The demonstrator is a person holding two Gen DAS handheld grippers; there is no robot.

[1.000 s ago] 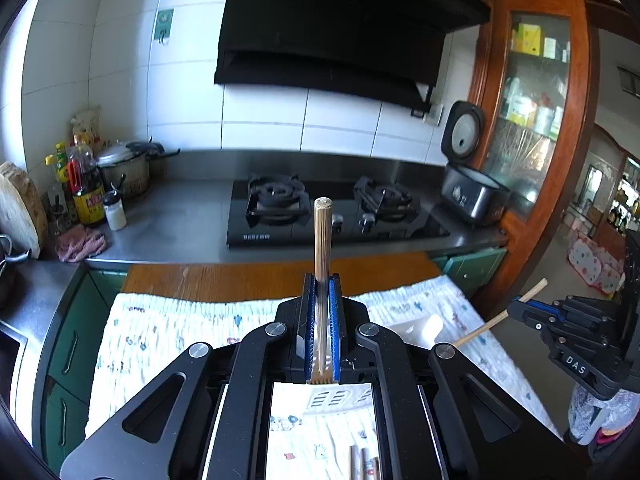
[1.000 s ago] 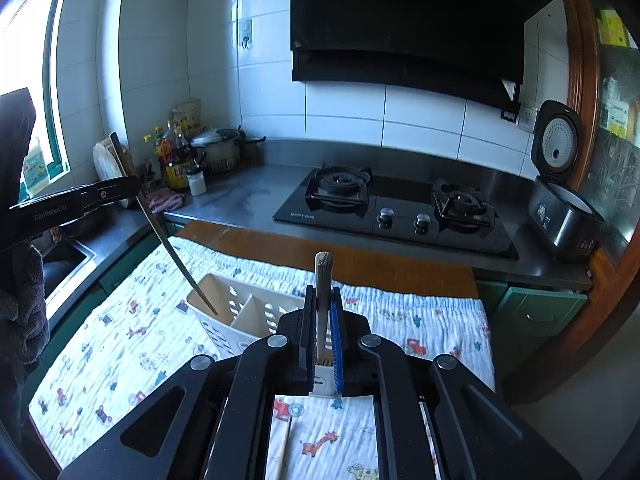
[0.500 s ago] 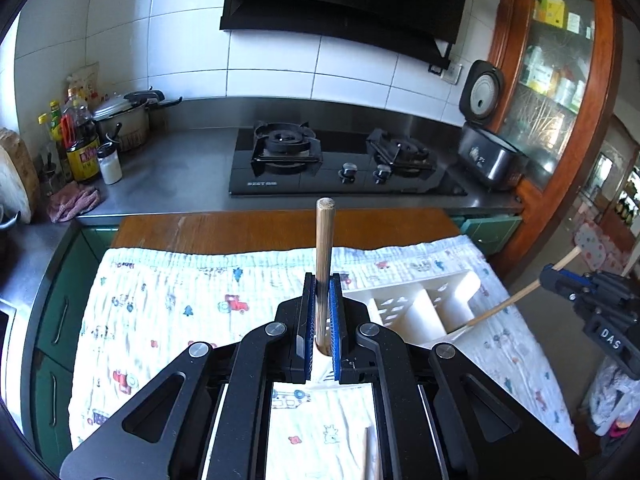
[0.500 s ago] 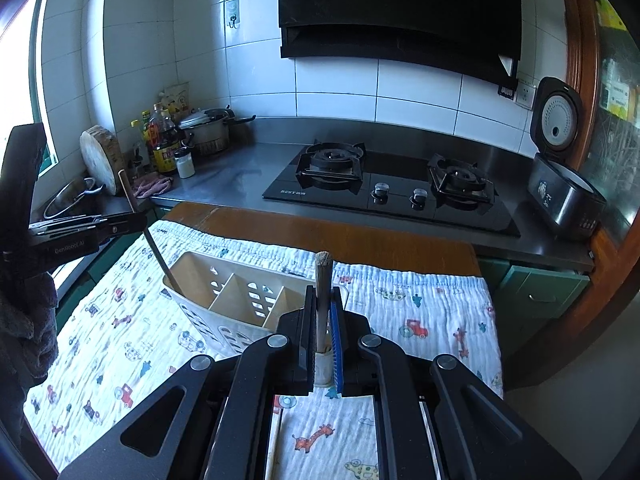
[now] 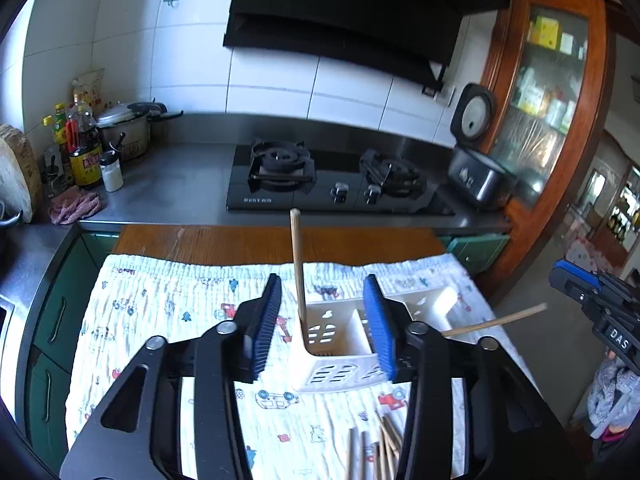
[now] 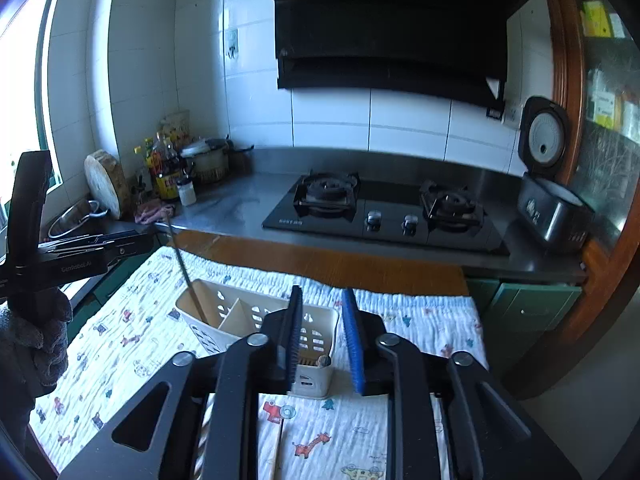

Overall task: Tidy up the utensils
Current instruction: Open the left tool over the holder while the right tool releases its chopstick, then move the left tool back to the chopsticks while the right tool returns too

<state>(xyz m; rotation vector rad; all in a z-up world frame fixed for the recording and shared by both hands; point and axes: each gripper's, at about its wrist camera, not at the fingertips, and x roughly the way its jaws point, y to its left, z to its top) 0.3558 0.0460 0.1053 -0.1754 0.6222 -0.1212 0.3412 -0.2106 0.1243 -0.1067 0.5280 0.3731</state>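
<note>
A white slotted caddy (image 5: 340, 360) stands on the patterned cloth (image 5: 168, 312). My left gripper (image 5: 322, 280) hangs over it with its jaws opening. A wooden chopstick (image 5: 298, 264) stands free between them, its lower end in the caddy's left compartment. My right gripper (image 6: 322, 292) is over the caddy (image 6: 240, 312) too, jaws opening. The tip of a second chopstick (image 6: 324, 360) shows low between them, down in the near compartment, and no pad presses on it. In the left wrist view this second chopstick (image 5: 496, 322) slants out toward the right gripper (image 5: 600, 308).
Several loose chopsticks (image 5: 380, 448) lie on the cloth near the front edge. Behind the wooden table edge (image 5: 280, 240) run a steel counter and a gas hob (image 5: 336, 184). Bottles (image 5: 84, 148) and a pot stand far left, a rice cooker (image 5: 476, 172) far right.
Both grippers were shut on a chopstick each; both have opened and let go. The chopsticks now stand in the caddy. The left gripper has sunk toward it.
</note>
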